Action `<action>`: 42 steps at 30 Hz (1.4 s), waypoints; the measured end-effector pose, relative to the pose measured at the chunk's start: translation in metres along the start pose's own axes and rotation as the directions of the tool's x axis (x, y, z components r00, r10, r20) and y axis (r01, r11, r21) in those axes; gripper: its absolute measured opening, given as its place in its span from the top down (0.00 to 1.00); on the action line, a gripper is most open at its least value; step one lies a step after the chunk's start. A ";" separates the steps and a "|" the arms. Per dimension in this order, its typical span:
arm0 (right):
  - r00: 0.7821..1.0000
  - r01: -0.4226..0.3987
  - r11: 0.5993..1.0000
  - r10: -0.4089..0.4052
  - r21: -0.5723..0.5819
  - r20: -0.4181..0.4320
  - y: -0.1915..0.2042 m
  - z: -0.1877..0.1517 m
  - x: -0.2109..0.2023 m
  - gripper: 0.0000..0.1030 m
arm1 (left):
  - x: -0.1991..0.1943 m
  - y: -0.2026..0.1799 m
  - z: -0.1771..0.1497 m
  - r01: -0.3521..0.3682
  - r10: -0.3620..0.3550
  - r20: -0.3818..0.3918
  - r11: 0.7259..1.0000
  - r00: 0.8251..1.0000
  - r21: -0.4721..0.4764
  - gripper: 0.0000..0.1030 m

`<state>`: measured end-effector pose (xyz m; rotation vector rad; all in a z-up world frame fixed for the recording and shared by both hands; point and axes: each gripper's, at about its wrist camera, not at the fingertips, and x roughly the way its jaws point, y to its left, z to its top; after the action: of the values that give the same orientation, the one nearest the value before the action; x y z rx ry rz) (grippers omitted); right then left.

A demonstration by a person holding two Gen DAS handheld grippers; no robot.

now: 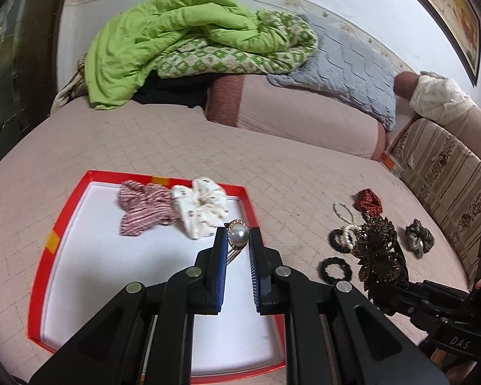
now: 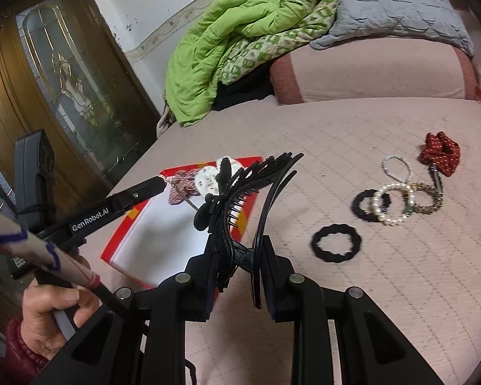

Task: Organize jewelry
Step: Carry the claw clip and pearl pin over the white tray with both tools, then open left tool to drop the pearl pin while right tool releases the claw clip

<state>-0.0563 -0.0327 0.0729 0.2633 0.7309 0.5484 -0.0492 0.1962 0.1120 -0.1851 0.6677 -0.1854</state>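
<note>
Both hands were carrying pieces to the red tray [image 1: 64, 221] on the bed: left gripper [image 1: 237, 240], jaws clamped on a pearl ring [image 1: 238, 233] above the tray's right edge; right gripper [image 2: 240, 256], jaws pinching a black hair claw [image 2: 234, 199] just right of it. Next: lower, release inside.

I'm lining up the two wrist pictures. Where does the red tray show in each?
Left wrist: red tray fills the lower left, under the left gripper.
Right wrist: it lies left of centre, partly behind the hair claw.
Shared landmark: green quilt.
</note>
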 end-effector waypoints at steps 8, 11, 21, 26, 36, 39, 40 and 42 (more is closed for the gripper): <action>0.998 -0.046 0.998 0.045 -0.034 -0.043 0.034 0.009 0.025 0.74 | -0.008 0.056 -0.001 -0.073 0.075 0.013 0.994 0.997 -0.083 0.88; 0.995 -0.072 0.997 0.069 -0.041 -0.069 0.047 0.013 0.041 0.74 | -0.008 0.077 -0.001 -0.085 0.086 0.004 0.989 0.996 -0.121 0.88; 0.979 -0.094 0.995 0.088 -0.022 -0.185 0.069 0.022 0.104 0.74 | 0.013 0.120 0.002 -0.099 0.092 -0.043 0.972 0.995 -0.212 0.88; 0.973 -0.088 0.995 0.076 -0.046 -0.218 0.080 0.028 0.132 0.74 | 0.027 0.132 0.011 -0.107 0.096 -0.061 0.968 0.994 -0.227 0.88; 0.963 -0.082 0.994 0.060 -0.074 -0.262 0.092 0.031 0.168 0.74 | 0.045 0.151 0.016 -0.120 0.098 -0.092 0.957 0.991 -0.265 0.88; 0.961 -0.081 0.994 0.059 -0.072 -0.272 0.093 0.030 0.176 0.74 | 0.049 0.155 0.015 -0.130 0.105 -0.104 0.955 0.989 -0.266 0.88; 0.960 -0.079 0.994 0.057 -0.071 -0.275 0.093 0.031 0.179 0.74 | 0.050 0.156 0.014 -0.136 0.111 -0.109 0.954 0.988 -0.268 0.88; 0.959 -0.077 0.995 0.055 -0.069 -0.279 0.093 0.031 0.184 0.74 | 0.052 0.159 0.013 -0.141 0.113 -0.117 0.952 0.987 -0.272 0.88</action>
<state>0.0426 0.1453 0.0309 0.1383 0.9717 0.6845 0.0167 0.3392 0.0550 -0.4052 0.8023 0.0254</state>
